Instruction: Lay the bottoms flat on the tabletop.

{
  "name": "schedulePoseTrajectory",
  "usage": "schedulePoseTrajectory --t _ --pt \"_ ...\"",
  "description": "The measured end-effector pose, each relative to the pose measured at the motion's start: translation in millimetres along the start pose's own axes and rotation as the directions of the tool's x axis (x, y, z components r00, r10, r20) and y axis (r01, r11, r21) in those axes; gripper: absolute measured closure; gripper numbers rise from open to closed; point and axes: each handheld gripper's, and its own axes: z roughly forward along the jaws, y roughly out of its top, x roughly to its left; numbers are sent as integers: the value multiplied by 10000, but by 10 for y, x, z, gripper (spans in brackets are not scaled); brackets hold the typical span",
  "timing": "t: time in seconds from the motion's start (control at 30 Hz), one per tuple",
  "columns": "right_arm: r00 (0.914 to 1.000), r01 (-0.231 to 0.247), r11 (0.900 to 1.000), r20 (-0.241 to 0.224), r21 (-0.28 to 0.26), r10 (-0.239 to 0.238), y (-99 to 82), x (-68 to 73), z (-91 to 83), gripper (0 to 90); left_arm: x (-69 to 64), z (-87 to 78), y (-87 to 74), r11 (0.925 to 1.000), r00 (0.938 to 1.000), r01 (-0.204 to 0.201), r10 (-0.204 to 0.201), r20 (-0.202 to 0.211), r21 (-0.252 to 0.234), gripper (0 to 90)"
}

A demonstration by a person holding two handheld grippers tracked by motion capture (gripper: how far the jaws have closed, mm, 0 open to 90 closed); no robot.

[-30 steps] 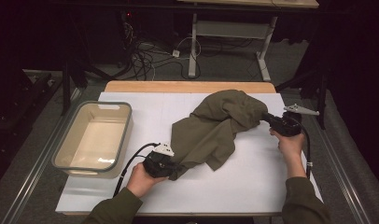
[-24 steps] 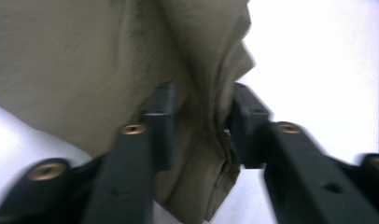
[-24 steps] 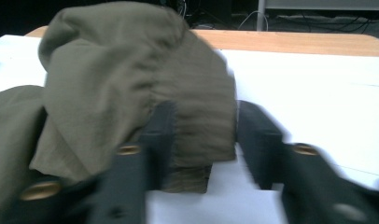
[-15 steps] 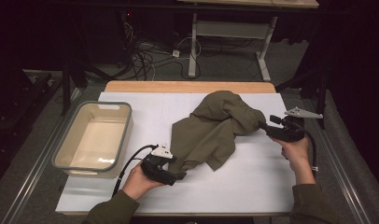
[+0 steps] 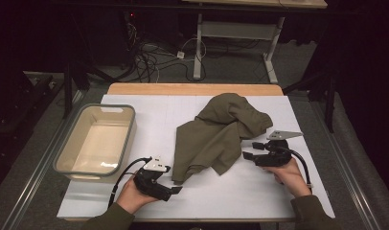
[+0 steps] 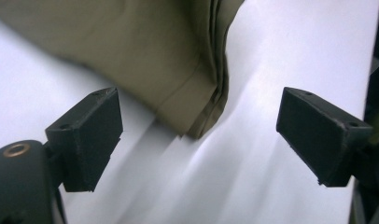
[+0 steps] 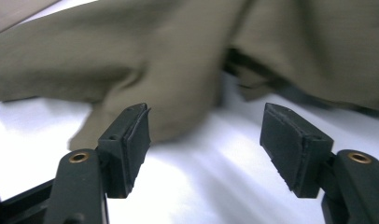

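Cloth (image 5: 220,135), olive green, lies crumpled on the white table sheet (image 5: 240,196), to the right of the grey bin (image 5: 95,139) and well apart from it. Its long axis runs on a slant: a bunched mass at the far right end, a flatter folded flap coming down toward the near left, ending in a corner.

Left gripper (image 5: 172,190) sits just short of that near corner, on the bin's side of the cloth, nose toward the fabric. In the left gripper view the folded hem corner (image 6: 204,126) lies ahead and between the two pads, touching neither. Jaws have just been opening and stand wide, nothing held.

Right gripper (image 5: 250,150) lies on the side of the cloth away from the bin, level with its middle, nose pointing at the fabric edge. Right gripper view: cloth (image 7: 187,79) bulks ahead of the pads, not pinched. These jaws have also just been opening and now stand apart, empty.

Judgement: both hands have let go and sit close to the fabric; the left is nearer a clean edge, the layered hem corner. A fresh pinch there would need a short push forward along the sheet.

Fabric looks soft, medium weight, stitched hem, several layers stacked at the corner; folds deep and shadowed at the far end.
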Motion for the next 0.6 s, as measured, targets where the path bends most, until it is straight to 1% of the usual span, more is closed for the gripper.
schedulePoseTrajectory --t 0.03,0.13,0.23,0.33,0.37,0.4,0.43,0.47,0.5,0.53,0.57,0.6 --pt "9999 79 10000 -134 -3 -79 5 29 36 335 12 2 -6 10000 10000 11 -11 3 -27 139" --pt "9976 64 10000 -684 -4 -64 16 72 123 332 49 5 -4 9999 9999 102 -102 7 -98 138" --pt "9974 232 9997 -684 10 -231 8 86 173 321 73 7 -12 9998 9998 163 -164 -67 -103 138" --pt "9980 333 9994 -528 -34 -334 8 93 193 262 94 14 -18 9997 9997 248 -248 -74 -90 138" --pt "9978 357 9993 -556 -92 -362 9 99 197 249 98 13 -18 9997 9997 245 -246 -90 -82 138" --pt "9965 393 9992 -738 -11 -393 13 101 206 245 100 10 -18 9996 9996 260 -261 -85 -91 138" --pt "9964 417 9991 -745 73 -410 15 105 222 258 102 7 -19 9996 9996 275 -276 -69 -106 138" --pt "9988 313 9994 -385 175 -306 21 120 247 284 103 4 -20 9995 9996 285 -286 -72 -121 138" --pt "9996 294 9984 -66 481 -291 32 134 273 290 105 3 -21 9995 9996 293 -294 -57 -135 138" --pt "9989 430 9972 172 619 -441 35 151 290 281 107 2 -22 9994 9995 318 -318 -36 -142 138" --pt "9983 526 9973 212 522 -537 35 164 297 268 110 1 -24 9993 9994 336 -336 -21 -148 138" --pt "9985 524 9977 133 435 -530 41 173 301 250 114 0 -27 9992 9993 363 -363 7 -162 138"
